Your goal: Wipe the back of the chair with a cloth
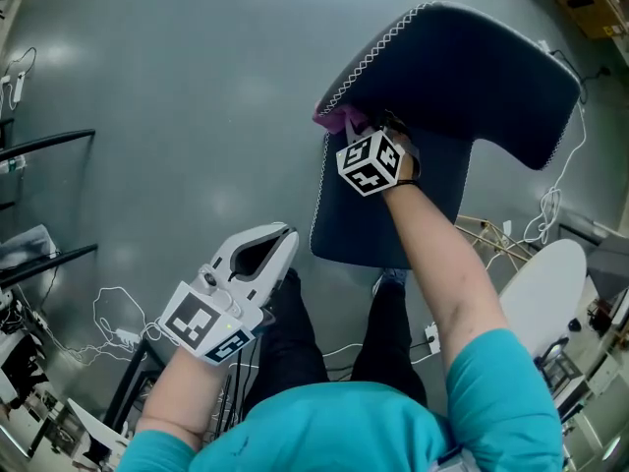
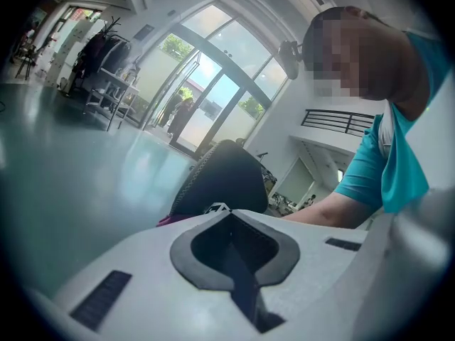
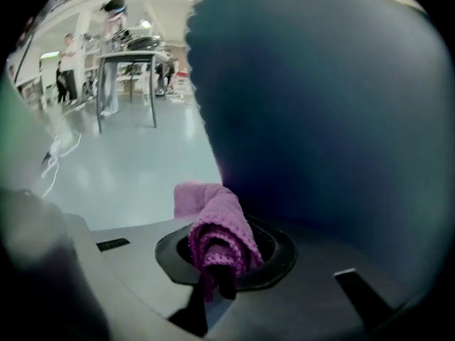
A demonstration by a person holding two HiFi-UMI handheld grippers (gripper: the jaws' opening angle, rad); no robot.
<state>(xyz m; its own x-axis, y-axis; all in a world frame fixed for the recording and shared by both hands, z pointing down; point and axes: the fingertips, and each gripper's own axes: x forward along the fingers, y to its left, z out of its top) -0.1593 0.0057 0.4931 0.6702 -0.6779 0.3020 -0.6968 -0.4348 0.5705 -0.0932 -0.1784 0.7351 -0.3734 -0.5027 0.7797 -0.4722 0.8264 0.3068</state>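
A dark navy padded chair with white zigzag stitching along its edge stands on a glossy grey floor in front of the person. The right gripper, topped by its cube of black-and-white square markers, reaches out on an arm in a teal sleeve to the chair's left side. In the right gripper view its jaws are clenched on a bunched purple knitted cloth, which bulges up out of the grip, and the chair's dark upholstery fills most of that view just beyond the cloth. In the head view the cloth shows as a small purple fold just below the stitched edge, against the dark fabric; whether it presses on the surface or sits just off it cannot be told. The white left gripper hangs low on the person's left, well apart from the chair and over bare floor. The left gripper view shows its jaws closed together with nothing between them, and beyond them the chair's rounded, stitched back with a sliver of the purple cloth at its lower left. White cables trail on the floor to the chair's right.
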